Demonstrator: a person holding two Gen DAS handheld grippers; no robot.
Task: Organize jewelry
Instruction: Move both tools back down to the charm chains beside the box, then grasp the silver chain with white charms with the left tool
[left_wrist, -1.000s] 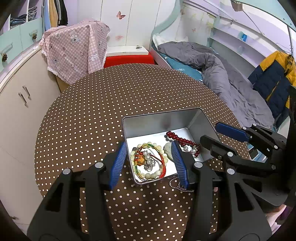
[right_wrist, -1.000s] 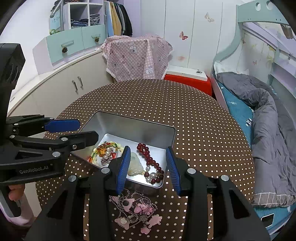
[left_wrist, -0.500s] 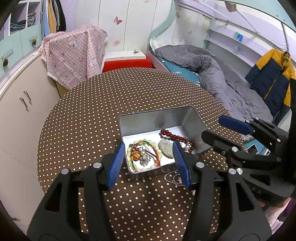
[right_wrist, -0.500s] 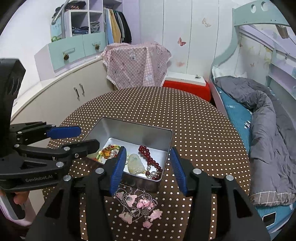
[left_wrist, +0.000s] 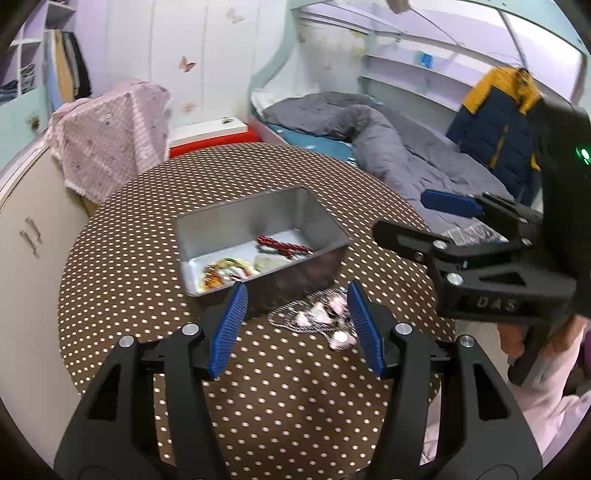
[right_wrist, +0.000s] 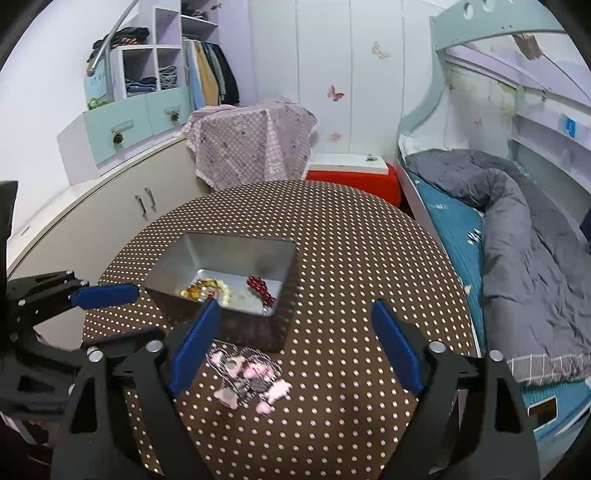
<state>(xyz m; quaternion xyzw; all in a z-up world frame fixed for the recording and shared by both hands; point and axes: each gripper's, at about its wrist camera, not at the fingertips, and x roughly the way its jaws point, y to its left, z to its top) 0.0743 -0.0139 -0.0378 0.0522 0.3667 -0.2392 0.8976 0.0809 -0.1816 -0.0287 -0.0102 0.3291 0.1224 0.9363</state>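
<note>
Both hand-held grippers, left (left_wrist: 293, 312) and right (right_wrist: 295, 343), hang released; the tangled pink necklace (right_wrist: 249, 380) just below could snag, slipping free.

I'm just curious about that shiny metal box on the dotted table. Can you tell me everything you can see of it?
The metal box is an open rectangular tin with no lid on it, dull silver, with upright walls and a flat floor. It stands on the brown dotted tablecloth. Inside lie a red bead bracelet, a pale bead bracelet with coloured cords and a pale pendant. A pink charm necklace lies on the cloth beside its near wall. No gripper touches it.
</note>
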